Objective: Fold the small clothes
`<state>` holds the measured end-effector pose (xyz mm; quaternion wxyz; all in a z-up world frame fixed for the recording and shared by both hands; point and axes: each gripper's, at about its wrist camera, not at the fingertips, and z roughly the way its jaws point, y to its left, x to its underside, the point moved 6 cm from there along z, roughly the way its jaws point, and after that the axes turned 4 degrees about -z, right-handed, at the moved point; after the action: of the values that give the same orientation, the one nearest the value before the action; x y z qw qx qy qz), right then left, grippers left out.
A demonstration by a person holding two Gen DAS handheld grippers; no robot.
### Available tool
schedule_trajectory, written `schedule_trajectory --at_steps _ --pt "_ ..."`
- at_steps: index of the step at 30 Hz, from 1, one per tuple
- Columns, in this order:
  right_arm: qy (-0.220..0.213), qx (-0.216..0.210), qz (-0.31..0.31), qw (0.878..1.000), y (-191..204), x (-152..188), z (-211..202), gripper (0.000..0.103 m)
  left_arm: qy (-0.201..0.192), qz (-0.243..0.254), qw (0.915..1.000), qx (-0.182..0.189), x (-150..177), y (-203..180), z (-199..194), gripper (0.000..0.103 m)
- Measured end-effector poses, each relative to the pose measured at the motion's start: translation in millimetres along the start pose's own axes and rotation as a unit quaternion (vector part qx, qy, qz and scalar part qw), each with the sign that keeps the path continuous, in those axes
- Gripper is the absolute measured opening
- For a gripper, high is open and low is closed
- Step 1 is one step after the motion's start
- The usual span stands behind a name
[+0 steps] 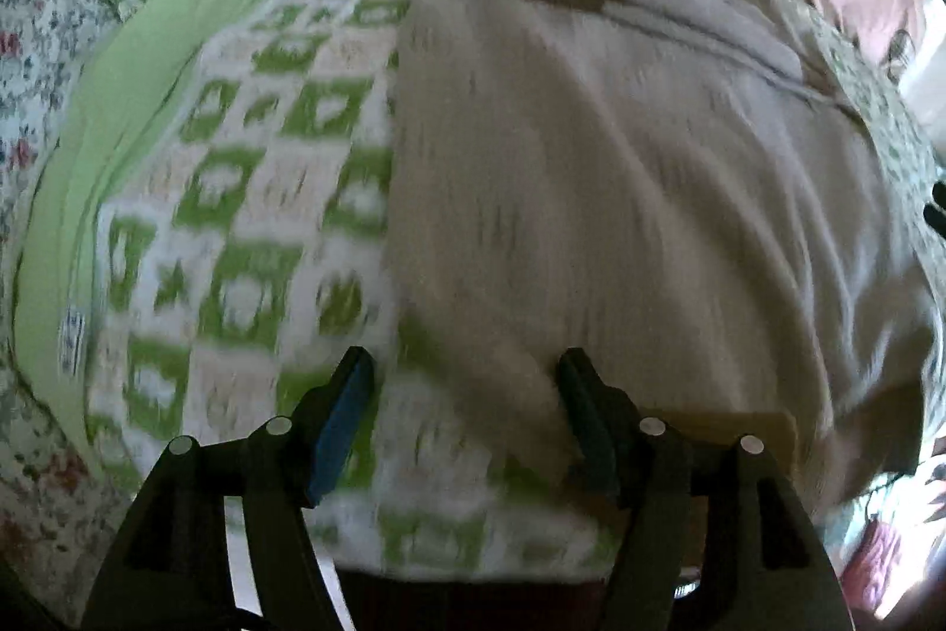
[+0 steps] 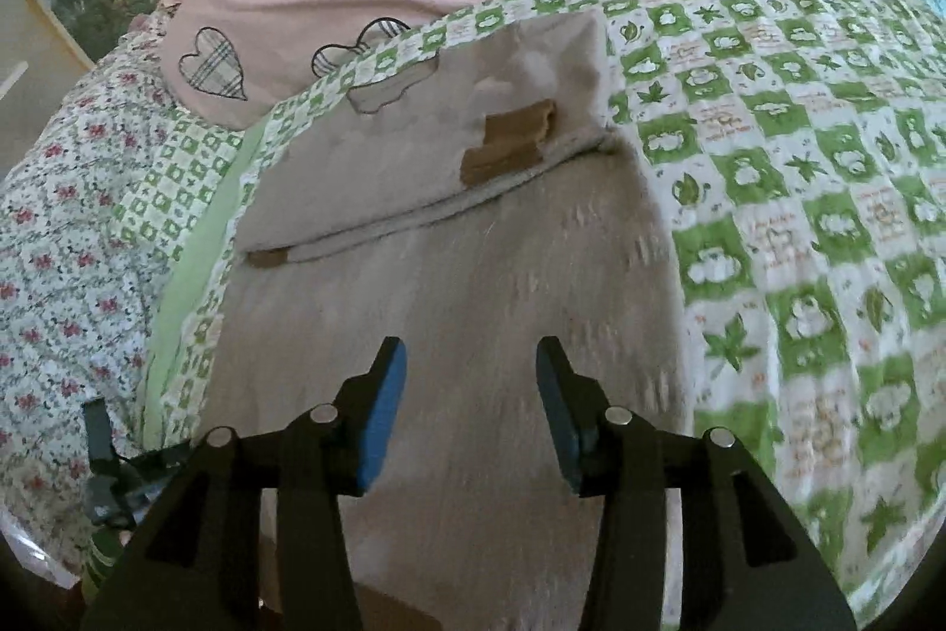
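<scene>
My left gripper [image 1: 464, 415] is spread over the beige garment's [image 1: 621, 193] near left edge; my right gripper [image 2: 470, 412] is spread above its middle, green-checked bedspread [image 2: 798, 229] lying bare to its right.

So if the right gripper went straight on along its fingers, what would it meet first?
Most likely the beige fabric garment spread on the green-and-white checked quilt. The right gripper is open and empty, aimed at bare cloth; how far off is unclear.
</scene>
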<state>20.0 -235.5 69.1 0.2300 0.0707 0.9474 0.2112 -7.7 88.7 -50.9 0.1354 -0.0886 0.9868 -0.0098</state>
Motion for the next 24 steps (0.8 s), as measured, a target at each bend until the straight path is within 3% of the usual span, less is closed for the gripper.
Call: schedule_trajectory --at_steps 6,12,17,21,24 --pt "0.012 -0.017 0.005 1.000 -16 30 -33 0.055 0.014 -0.010 0.9973 0.072 33 21 -21 0.066" --pt "0.026 -0.031 0.018 0.999 -32 70 -57 0.055 0.040 -0.038 0.9831 0.175 52 14 -25 0.069" --pt "0.044 -0.058 0.031 0.997 -41 103 -67 0.055 0.035 -0.009 0.9818 0.186 59 -2 -25 0.070" --pt "0.062 -0.081 0.035 0.994 -38 128 -57 0.051 0.024 0.020 0.9845 0.172 58 -14 -21 0.069" --pt "0.064 -0.090 0.041 0.993 -31 137 -38 0.035 0.011 0.029 0.9859 0.164 54 -17 -17 0.047"
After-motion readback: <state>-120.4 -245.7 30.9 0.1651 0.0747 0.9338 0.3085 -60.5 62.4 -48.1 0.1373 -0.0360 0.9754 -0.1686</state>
